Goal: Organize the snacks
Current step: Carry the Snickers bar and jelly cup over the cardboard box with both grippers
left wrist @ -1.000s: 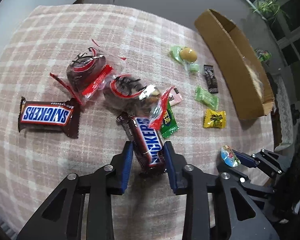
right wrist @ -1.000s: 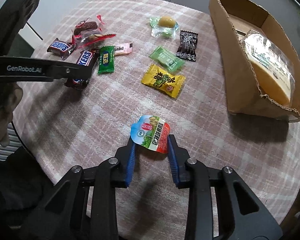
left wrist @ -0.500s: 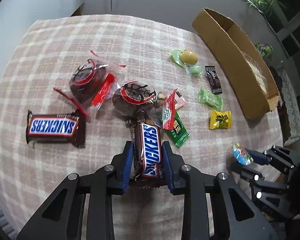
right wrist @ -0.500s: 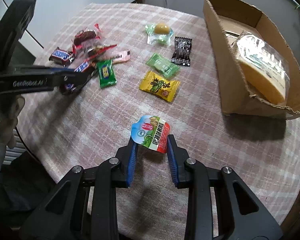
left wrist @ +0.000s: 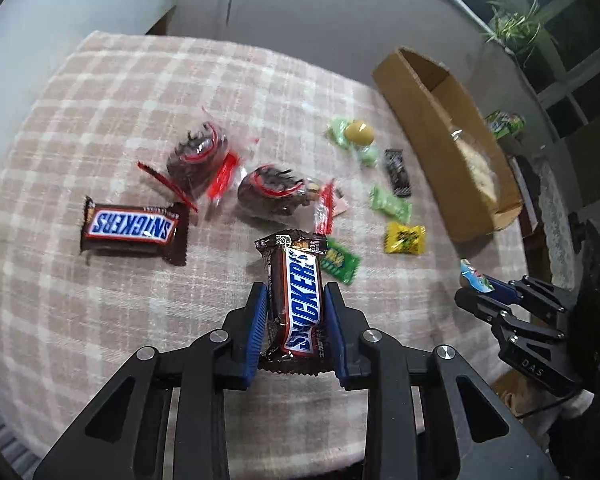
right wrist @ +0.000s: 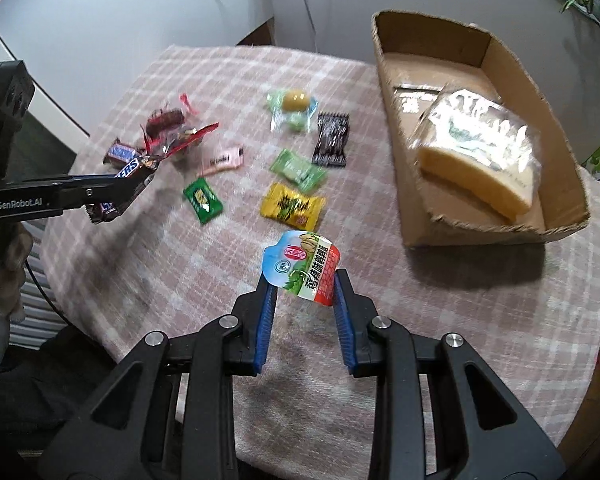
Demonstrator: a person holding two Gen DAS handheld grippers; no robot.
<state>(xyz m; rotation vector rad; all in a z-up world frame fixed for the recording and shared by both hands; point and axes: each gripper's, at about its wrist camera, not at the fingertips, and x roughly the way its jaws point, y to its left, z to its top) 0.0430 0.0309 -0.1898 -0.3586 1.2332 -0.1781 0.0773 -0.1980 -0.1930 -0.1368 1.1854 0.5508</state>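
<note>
We've got the left hand-held gripper (left wrist: 296, 320) clamped on a Snickers bar (left wrist: 298, 300), the right hand-held gripper (right wrist: 305, 282) pinching a jelly cup (right wrist: 302, 266), both above the desk (right wrist: 440, 320).

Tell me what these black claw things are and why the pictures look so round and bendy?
Each claw is a hand-held gripper: a person squeezes one in each hand. A small wide-eyed camera sits on each, so pictures bulge. One picture looks along the left hand-held gripper, pinching a Snickers bar. The other looks along the right hand-held gripper, pinching a small sealed snack cup. More wrapped sweets lie on the checked tablecloth, like another Snickers. The cardboard box holds wrapped cake.
</note>
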